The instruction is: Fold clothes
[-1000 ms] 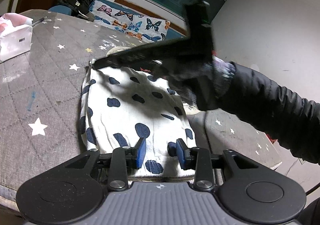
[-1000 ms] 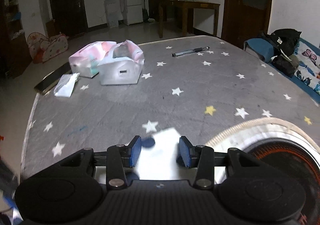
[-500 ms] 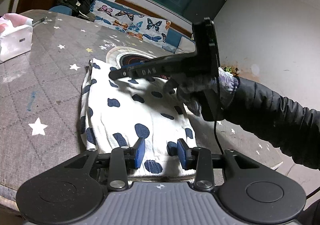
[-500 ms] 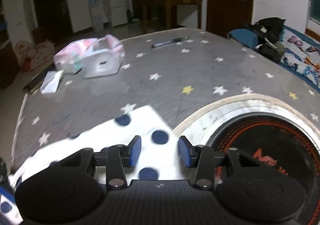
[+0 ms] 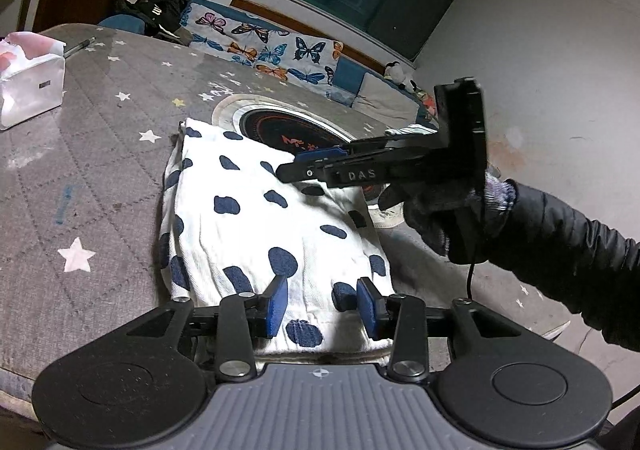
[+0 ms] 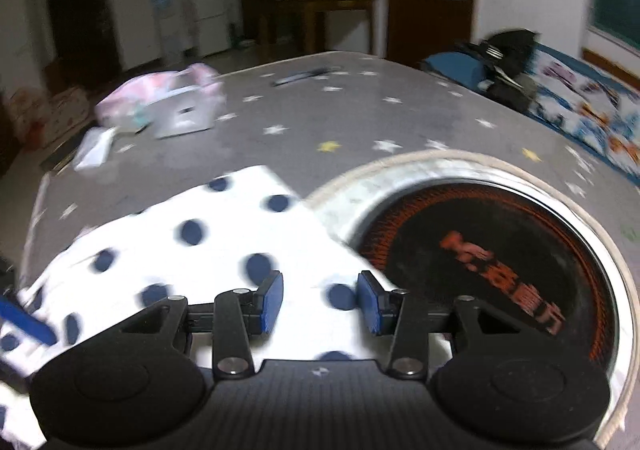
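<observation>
Over on the left one white tissue bag is sitting on the grey star-print table, and next to it one folded white cloth with navy spots is lying flat, its far corner overlapping the one round black-and-orange mat. The left gripper is hovering wide open over the cloth's near edge, gripping nothing. On the right, the right gripper in a gloved hand is hanging above the cloth, also open and empty.

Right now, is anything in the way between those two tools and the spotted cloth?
Nothing visible. The left tool hangs open right over the near edge of the spotted cloth, and the right tool is open above its far side, beside the round stove.
</observation>
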